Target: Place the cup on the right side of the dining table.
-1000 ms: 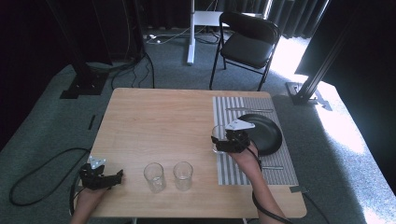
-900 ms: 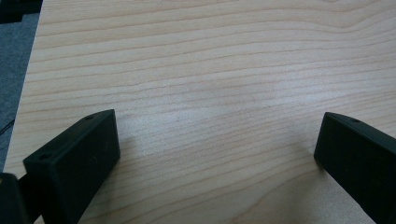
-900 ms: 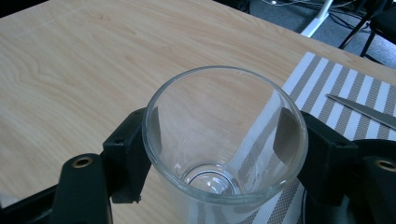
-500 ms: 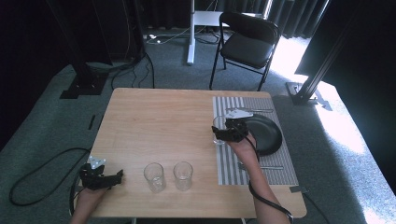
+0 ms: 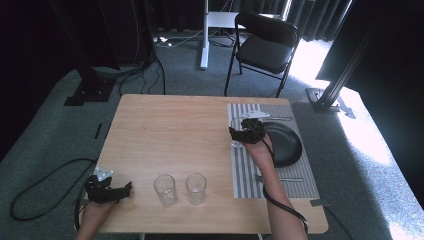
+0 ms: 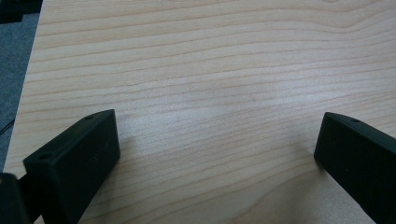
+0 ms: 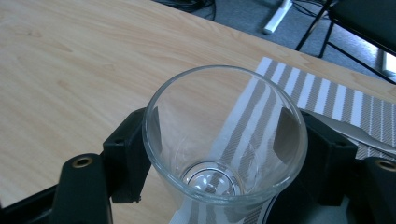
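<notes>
**Glass pinched at the placemat's edge**

On the wooden table [image 5: 175, 135], the largest thing is the grey-and-white striped placemat [image 5: 295, 182] along its right side, with a black plate [image 5: 285, 145] lying on it. A knife [image 5: 275, 118] lies on the mat beyond the plate, and more cutlery [image 5: 282, 178], too small to tell apart, lies on the near side of it. Two empty glasses [image 5: 166, 189] [image 5: 196, 187] stand side by side near the table's front edge, well apart from the mat.

At the mat's left edge, just beside the plate, the right gripper [image 5: 239, 134] holds a third clear glass [image 7: 224, 140]. In the right gripper view its jaws press on the glass from both sides, just below the rim; the glass is upright and empty, and the stripes show through its base.

By the front left corner, the left gripper [image 5: 125, 189] rests low over the wood, its jaws spread wide with nothing between them.
</notes>
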